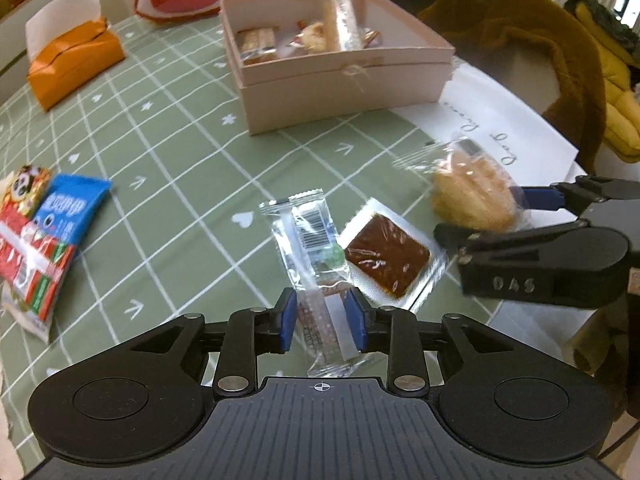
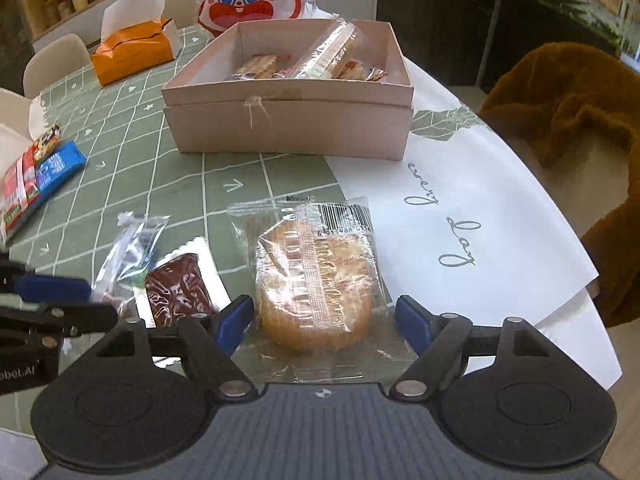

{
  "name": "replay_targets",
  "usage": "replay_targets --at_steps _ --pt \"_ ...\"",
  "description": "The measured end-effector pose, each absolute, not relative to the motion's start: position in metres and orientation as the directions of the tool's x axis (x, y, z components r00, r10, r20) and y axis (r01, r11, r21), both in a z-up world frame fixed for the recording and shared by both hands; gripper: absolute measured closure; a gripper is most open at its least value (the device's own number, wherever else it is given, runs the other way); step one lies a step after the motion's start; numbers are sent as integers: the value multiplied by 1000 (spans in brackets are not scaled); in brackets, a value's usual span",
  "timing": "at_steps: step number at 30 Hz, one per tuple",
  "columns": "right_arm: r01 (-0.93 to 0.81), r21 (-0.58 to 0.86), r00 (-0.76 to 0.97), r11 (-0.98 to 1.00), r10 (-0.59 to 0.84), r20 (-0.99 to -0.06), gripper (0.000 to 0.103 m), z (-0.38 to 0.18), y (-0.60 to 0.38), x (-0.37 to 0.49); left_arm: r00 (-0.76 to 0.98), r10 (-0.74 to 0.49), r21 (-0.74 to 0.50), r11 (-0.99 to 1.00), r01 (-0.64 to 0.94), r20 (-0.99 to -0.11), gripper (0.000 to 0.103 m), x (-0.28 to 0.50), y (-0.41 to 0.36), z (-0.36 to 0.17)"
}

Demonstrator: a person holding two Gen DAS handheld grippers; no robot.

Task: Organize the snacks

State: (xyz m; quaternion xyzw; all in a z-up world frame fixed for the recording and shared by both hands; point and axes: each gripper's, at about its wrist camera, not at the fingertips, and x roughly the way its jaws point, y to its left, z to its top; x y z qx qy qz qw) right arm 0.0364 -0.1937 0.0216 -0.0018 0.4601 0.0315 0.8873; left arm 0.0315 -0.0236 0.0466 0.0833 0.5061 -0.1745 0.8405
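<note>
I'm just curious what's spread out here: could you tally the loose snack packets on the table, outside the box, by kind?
Round cake: 1
Dark brown square: 1
Long clear-wrapped bar: 1
Blue packet: 1
Red packet: 1
Total: 5

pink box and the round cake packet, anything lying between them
Nothing: in the right wrist view only bare tablecloth lies between the pink box and the round cake packet.

we see glossy clear plastic wrappers (image 1: 316, 248) (crinkled, catching light), a matt pink cardboard box (image 2: 288, 136), and a smooth green checked cloth (image 1: 168, 152) over the surface.
</note>
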Motion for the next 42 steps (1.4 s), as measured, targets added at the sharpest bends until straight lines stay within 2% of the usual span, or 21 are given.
replay_targets --at_steps 4,6,12,13,14,18,25,28,32,34,35,40,41,42 --pt "-51 22 597 998 48 -801 14 18 -195 32 434 -208 -43 932 359 -877 66 30 -20 46" --pt "-44 23 605 999 44 -795 10 17 -196 30 444 -215 -62 940 334 -870 69 27 -15 49" --pt "-44 21 629 999 45 -776 2 12 -200 24 428 -239 -102 942 320 -872 69 18 -13 49" --pt "-46 21 633 999 45 -773 1 11 -200 24 425 -226 -86 942 324 -877 68 17 -17 46" --pt "-47 21 634 999 46 -772 0 11 -201 24 430 -216 -73 943 324 -876 63 17 -19 45" --pt "-56 24 639 998 54 -768 0 10 -202 22 440 -191 -63 955 289 -878 58 22 -24 43" --pt "-91 22 634 996 75 -770 0 10 -204 17 459 -167 -51 966 255 -873 55 37 -31 37" --pt "-156 50 589 987 133 -797 8 18 -210 24 469 -177 -63 967 249 -865 59 36 -28 37" --pt "-150 112 588 982 180 -789 9 28 -218 34 470 -195 -83 965 248 -861 60 31 -26 37" --pt "-145 126 577 981 187 -795 19 28 -219 43 473 -200 -85 963 254 -858 61 28 -27 38" --pt "-149 134 565 980 195 -802 37 27 -218 47 474 -207 -89 962 258 -856 61 26 -26 40" --pt "-209 127 541 970 223 -811 44 47 -216 46 520 -290 -172 949 263 -804 64 18 -15 67" --pt "-220 122 551 968 227 -803 44 55 -217 44 535 -309 -195 946 259 -786 82 21 -12 75" --pt "-229 115 571 967 229 -788 45 66 -219 44 556 -332 -224 941 254 -762 85 27 -10 85"
